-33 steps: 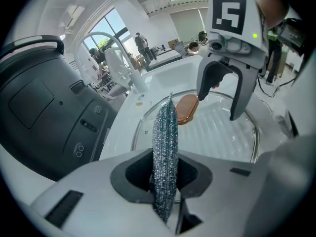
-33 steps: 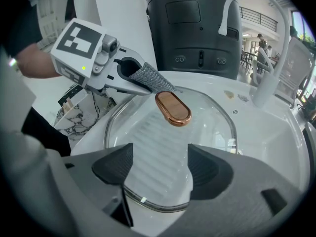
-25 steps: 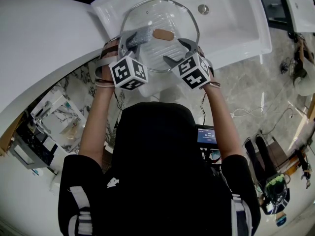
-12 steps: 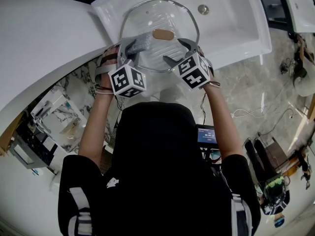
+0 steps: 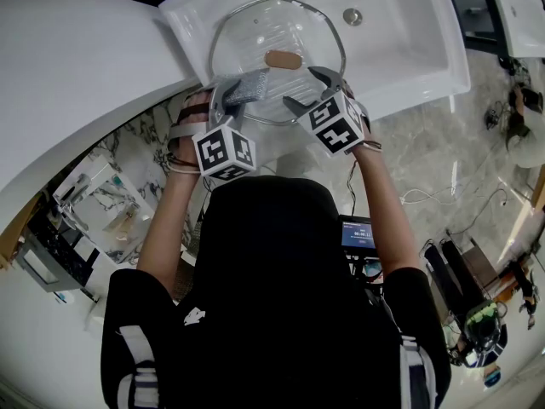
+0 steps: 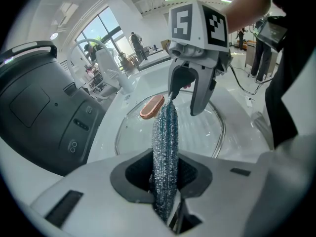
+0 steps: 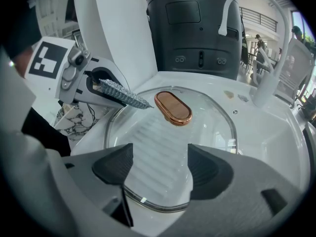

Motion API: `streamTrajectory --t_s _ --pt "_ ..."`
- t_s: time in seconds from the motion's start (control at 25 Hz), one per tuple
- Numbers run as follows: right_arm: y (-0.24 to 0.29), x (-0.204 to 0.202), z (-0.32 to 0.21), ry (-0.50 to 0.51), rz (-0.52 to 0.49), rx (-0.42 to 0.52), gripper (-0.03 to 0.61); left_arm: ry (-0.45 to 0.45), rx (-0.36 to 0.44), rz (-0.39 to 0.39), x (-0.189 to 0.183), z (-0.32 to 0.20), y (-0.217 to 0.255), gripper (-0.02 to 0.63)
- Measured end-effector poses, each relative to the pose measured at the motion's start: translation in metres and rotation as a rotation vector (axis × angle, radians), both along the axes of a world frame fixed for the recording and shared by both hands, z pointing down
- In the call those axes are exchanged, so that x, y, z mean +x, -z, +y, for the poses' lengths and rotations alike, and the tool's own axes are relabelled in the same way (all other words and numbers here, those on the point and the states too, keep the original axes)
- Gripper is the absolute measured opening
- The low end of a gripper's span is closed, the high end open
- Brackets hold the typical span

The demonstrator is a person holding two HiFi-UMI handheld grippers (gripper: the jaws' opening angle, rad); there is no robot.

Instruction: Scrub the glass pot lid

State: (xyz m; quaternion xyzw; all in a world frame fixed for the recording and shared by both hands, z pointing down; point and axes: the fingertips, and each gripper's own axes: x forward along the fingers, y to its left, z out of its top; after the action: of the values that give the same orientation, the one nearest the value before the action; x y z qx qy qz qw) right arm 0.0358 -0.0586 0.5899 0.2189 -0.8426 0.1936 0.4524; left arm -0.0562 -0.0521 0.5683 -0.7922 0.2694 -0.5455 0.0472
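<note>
The glass pot lid (image 5: 281, 32) lies in the white sink (image 5: 409, 49), its copper knob (image 5: 283, 59) facing up. My left gripper (image 5: 234, 88) is shut on a silvery mesh scrubber (image 5: 248, 84), whose tip reaches over the lid's near left part, just short of the knob. In the left gripper view the scrubber (image 6: 165, 137) stands up between my jaws toward the knob (image 6: 151, 106). My right gripper (image 5: 300, 88) is open, its jaws spread over the lid's near rim (image 7: 148, 200) with nothing gripped. The right gripper view shows the scrubber (image 7: 123, 95) beside the knob (image 7: 173, 107).
The sink drain (image 5: 352, 16) lies right of the lid. A white faucet (image 7: 256, 43) and a dark grey appliance (image 7: 197, 28) stand behind the basin. A broad white curved surface (image 5: 77, 75) lies left of the sink. Cables cross the marble floor (image 5: 451, 186) at the right.
My left gripper has drawn back toward the person with the scrubber, which slid from beside the knob toward the lid's near left edge. The right gripper and the lid have stayed put.
</note>
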Motion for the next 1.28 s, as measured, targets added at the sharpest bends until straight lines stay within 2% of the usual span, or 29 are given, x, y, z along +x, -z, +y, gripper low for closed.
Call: streamTrajectory --t_s 0.68,1.28 --pt "-0.001 0.0 0.0 -0.001 0.005 0.004 0.327 -0.074 -0.068 -0.027 0.005 0.041 -0.005 0.072" --pt "0.001 0.001 -0.001 -0.001 0.0 0.005 0.327 -0.048 -0.024 -0.047 0.002 0.019 -0.002 0.072"
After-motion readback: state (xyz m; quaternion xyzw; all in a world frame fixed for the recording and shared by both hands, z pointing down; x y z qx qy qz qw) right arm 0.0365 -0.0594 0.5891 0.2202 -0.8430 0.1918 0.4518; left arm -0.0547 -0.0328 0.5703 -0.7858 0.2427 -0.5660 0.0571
